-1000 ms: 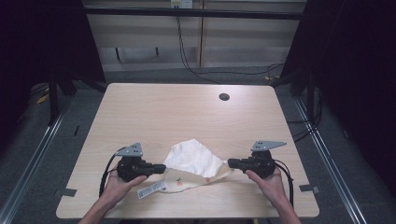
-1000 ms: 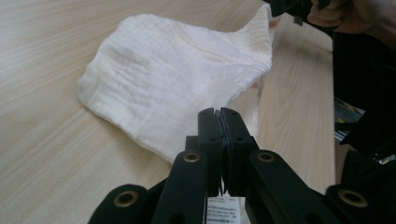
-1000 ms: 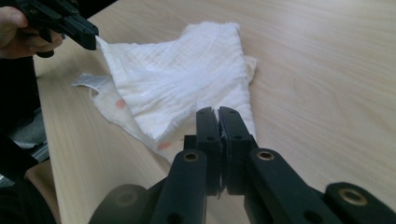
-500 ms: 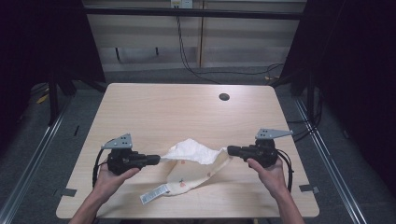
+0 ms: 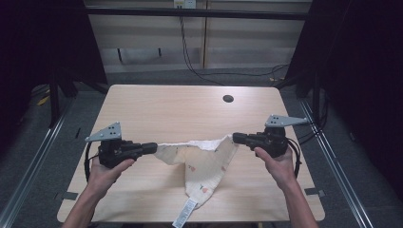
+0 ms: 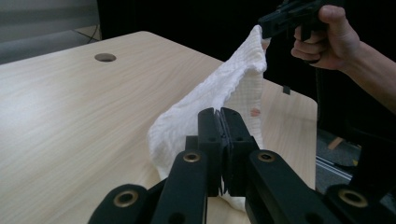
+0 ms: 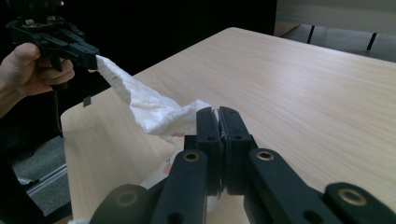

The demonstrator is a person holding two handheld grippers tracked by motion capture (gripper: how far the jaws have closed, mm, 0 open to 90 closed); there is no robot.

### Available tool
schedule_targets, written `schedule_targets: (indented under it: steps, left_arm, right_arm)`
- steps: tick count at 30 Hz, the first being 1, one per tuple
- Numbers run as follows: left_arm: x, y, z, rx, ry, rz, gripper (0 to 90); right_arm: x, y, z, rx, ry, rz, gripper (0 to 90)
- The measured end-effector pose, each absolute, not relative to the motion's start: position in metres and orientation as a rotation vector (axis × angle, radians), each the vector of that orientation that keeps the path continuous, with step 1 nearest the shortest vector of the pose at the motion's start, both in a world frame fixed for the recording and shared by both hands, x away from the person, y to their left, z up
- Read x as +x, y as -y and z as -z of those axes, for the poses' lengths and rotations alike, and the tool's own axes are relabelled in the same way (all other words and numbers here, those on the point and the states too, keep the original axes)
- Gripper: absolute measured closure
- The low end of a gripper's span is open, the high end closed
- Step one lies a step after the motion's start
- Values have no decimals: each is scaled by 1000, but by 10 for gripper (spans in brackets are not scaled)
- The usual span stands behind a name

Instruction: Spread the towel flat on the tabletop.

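Cloth (image 5: pixel 205 161) hangs stretched between the two tongs above the near half of the bench (image 5: pixel 180 109). It is cream-white, with a few small coloured prints on its lower part and a white label (image 5: pixel 184 219) at its lowest tip. The left tongs (image 5: pixel 151 147) are clamped tight on one upper corner of the cloth, and the right tongs (image 5: pixel 236 137) are clamped tight on the opposite upper corner. The top edge runs between them, sagging a little in the middle. Below that edge the cloth drops in a rough triangle, narrowing toward the near edge of the bench, where the label lies at or just over that edge. Whether the lower folds rest on the bench or hang just clear of it cannot be told.

In the left gripper view, the left tongs (image 6: pixel 223 140) show their two black jaws pressed together with white fabric (image 6: pixel 219 98) pinched between them. The fabric rises from there to the right tongs (image 6: pixel 267 28), held in a hand (image 6: pixel 327 37) at the upper right. In the right gripper view, the right tongs (image 7: pixel 219 135) likewise stand closed on the fabric (image 7: pixel 154 109), which runs up to the left tongs (image 7: pixel 91 58) in the other hand (image 7: pixel 28 70).

A small dark hole (image 5: pixel 228 99) sits in the bench near its far right corner, well apart from the cloth.
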State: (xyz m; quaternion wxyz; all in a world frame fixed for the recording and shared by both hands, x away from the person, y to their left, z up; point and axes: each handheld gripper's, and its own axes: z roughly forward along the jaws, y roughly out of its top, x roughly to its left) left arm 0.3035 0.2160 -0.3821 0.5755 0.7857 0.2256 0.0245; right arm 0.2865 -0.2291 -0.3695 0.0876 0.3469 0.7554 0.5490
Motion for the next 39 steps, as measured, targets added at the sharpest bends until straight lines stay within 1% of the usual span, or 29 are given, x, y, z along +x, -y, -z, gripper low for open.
schedule_targets:
  steps: [7, 15, 24, 28, 33, 36, 38, 39]
  left_arm:
    - [305, -218, 375, 1821, -538, -70, 882]
    - [304, -223, 354, 1778, -523, -104, 882]
    - [300, -227, 334, 1764, -504, -147, 882]
    - [289, -229, 321, 1749, -462, -162, 882]
    - [281, -234, 314, 1760, -454, -183, 882]
    - [276, -239, 310, 1747, -454, -185, 882]
    - [273, -242, 305, 1728, -454, -159, 882]
    - [268, -243, 300, 1739, -450, -179, 882]
  right_arm:
    - [290, 231, 358, 1021, -2221, -1652, 883]
    - [291, 237, 331, 990, -2179, -1669, 883]
    - [289, 235, 315, 957, -2187, -1670, 883]
    - [280, 230, 309, 911, -2218, -1651, 883]
    - [275, 232, 306, 911, -2206, -1660, 884]
    - [268, 232, 301, 899, -2203, -1659, 884]
    - [261, 231, 295, 881, -2205, -1688, 884]
    - [256, 230, 291, 860, -2200, -1692, 885]
